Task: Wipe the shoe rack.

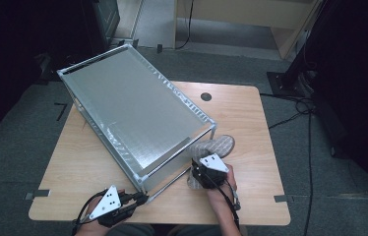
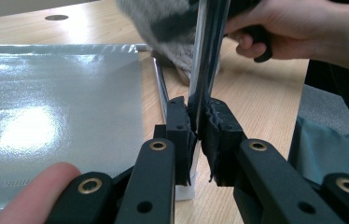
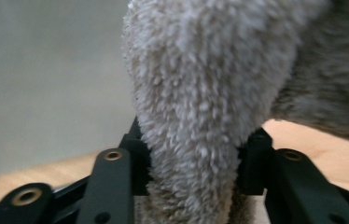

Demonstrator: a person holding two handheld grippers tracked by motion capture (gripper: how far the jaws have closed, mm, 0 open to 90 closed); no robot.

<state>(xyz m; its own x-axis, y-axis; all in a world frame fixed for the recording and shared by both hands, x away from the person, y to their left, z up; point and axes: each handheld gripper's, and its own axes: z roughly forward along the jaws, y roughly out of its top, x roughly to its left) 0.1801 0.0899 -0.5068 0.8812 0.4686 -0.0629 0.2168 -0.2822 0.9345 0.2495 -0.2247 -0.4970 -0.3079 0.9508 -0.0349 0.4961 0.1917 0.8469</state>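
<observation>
Wooden worktop (image 1: 251, 113), silver shoe rack (image 1: 133, 113) tilted. Left gripper (image 2: 199, 135) clamped tight on rack's corner post (image 2: 207, 56); right gripper (image 3: 193, 163) pinching fluffy grey slipper (image 1: 216, 146) beside rack's open end. Best slid in level, rack held steady.

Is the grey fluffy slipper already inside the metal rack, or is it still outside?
Outside. The slipper lies on the table beside the rack, gripped by the right gripper.
</observation>
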